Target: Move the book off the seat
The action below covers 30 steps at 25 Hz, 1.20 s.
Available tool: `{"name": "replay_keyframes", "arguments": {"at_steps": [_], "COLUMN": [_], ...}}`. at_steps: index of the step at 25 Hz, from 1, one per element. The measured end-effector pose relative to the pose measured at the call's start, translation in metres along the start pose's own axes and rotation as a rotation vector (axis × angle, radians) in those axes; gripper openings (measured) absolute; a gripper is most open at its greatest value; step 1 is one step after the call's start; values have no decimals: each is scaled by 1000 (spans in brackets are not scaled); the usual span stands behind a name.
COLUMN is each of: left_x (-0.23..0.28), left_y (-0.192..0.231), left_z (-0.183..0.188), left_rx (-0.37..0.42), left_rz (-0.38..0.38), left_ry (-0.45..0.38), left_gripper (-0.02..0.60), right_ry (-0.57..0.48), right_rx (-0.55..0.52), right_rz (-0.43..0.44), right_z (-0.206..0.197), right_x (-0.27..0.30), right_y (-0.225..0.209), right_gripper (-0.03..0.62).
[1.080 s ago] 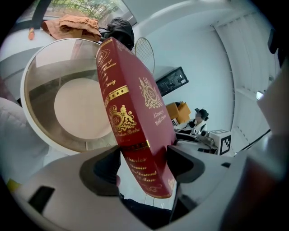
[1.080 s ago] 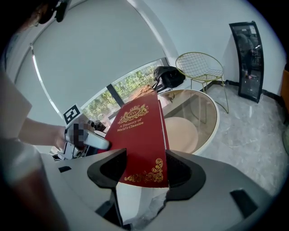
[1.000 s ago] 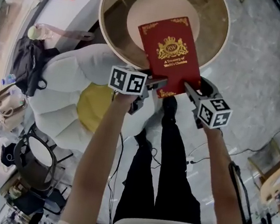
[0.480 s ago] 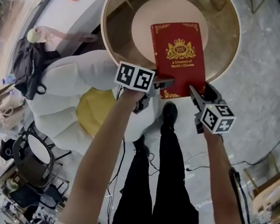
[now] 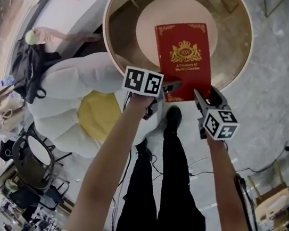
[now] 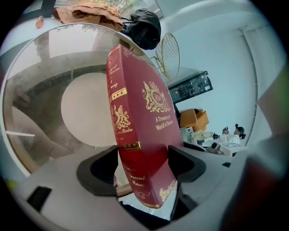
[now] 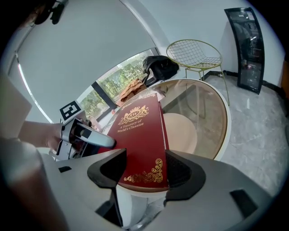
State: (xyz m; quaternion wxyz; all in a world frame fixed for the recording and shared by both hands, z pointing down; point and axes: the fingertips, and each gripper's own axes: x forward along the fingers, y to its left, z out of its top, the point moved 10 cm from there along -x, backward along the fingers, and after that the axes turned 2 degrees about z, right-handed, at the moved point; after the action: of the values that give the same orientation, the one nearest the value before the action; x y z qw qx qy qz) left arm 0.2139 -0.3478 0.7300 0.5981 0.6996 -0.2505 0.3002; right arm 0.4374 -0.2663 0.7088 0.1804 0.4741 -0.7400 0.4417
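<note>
Since your left gripper (image 5: 171, 85) and right gripper (image 5: 198, 96) each pinch a near corner of the red book (image 5: 182, 59), it hangs level over the round table (image 5: 123, 35), well away from the white chair (image 5: 67, 90).

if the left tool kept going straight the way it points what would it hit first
The book clamped in the left tool fills that line. Past it, probably the glass table, though depth is hard to judge.
</note>
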Motion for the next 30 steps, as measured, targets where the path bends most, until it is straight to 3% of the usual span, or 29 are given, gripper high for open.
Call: {"name": "replay_keyframes", "arguments": {"at_steps": [6, 15, 20, 22, 30], "left_x": [2, -15, -56, -74, -162], "left_y": [0, -3, -35, -59, -165], "left_z": [0, -6, -14, -16, -46], "left_rx": [-38, -67, -89, -63, 23], "left_rz": [100, 143, 80, 49, -30], "left_ry": [-35, -78, -182, -238, -367], "left_gripper": [335, 336, 318, 267, 122], "right_ry": [24, 57, 16, -13, -90], "right_rx": [-16, -41, -43, -42, -109], "right_rz": [-44, -72, -36, -2, 135], "right_z": [0, 11, 37, 49, 92], "right_x": [9, 1, -38, -59, -161], "right_y": [4, 6, 19, 35, 114], "right_gripper": [276, 278, 250, 189, 73]}}
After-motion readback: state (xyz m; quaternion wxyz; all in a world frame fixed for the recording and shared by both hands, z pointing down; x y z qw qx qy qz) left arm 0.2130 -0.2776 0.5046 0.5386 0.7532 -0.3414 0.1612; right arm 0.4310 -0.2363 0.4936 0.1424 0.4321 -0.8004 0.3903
